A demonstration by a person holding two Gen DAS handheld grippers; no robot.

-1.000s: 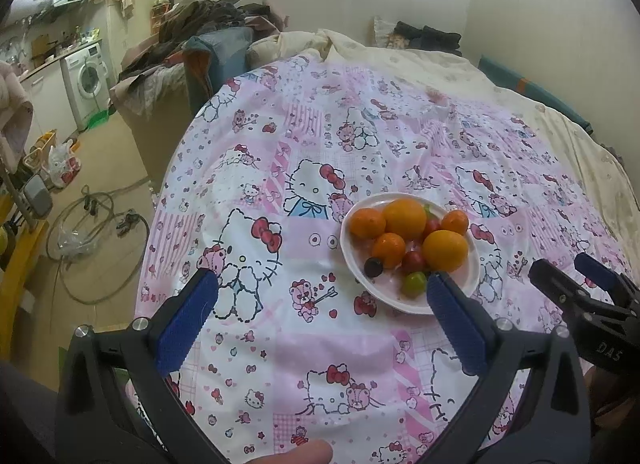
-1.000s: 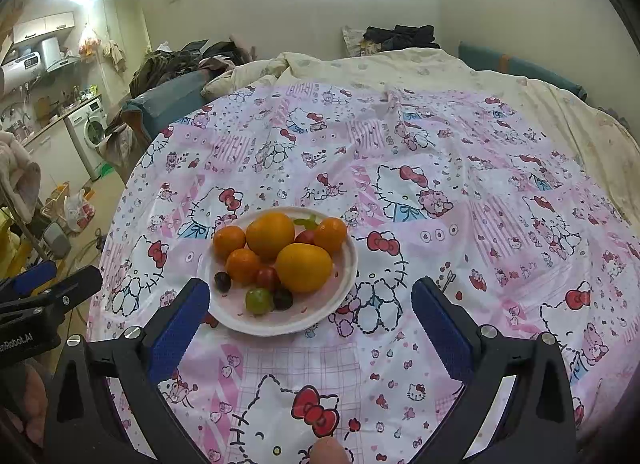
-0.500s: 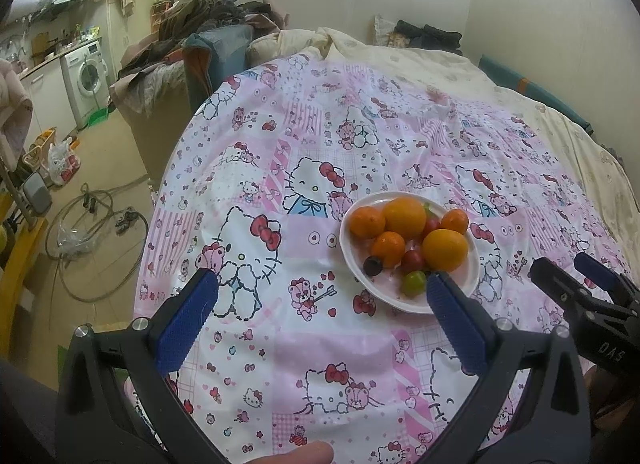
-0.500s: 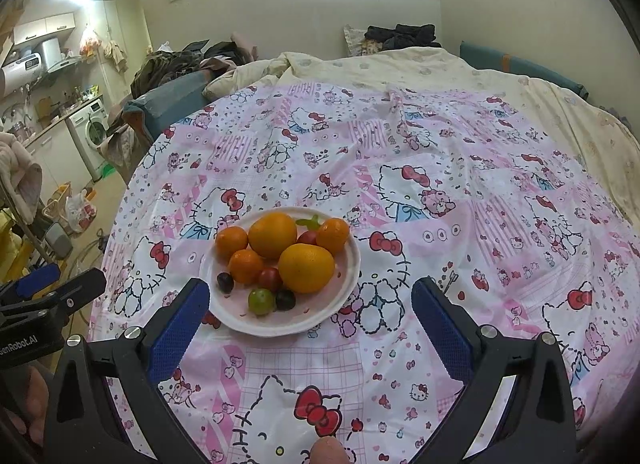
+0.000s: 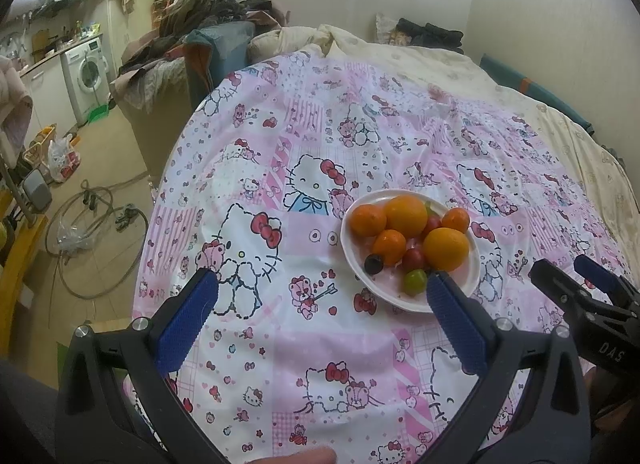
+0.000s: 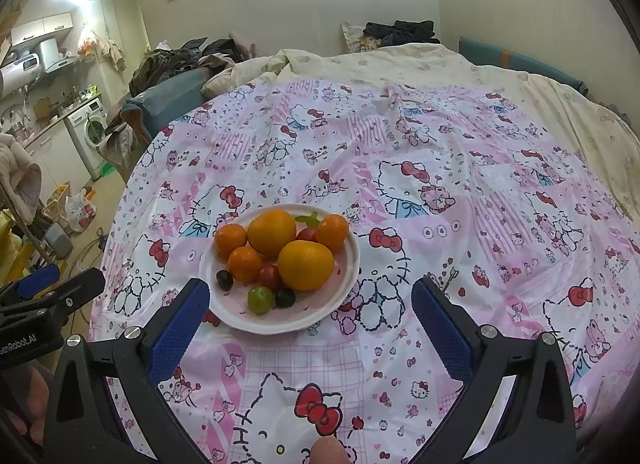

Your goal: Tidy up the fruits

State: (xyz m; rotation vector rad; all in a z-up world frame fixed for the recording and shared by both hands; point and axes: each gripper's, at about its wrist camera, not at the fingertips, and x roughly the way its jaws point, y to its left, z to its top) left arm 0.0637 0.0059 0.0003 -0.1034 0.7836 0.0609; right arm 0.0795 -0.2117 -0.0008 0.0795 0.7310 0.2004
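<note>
Barely any change over the last second: my left gripper [image 5: 320, 296] and right gripper [image 6: 310, 302] hover released, empty, near the plate [image 6: 344, 296]. All fruits [image 6: 306, 262] sit piled on it, on the bed [image 6: 460, 224].

Patterned bedspread [image 6: 460, 168]; plate [image 6: 344, 288] atop

White plate [image 6: 344, 280] on bedspread, heaped oranges [image 6: 306, 265], small grapes [image 6: 260, 299]
</note>
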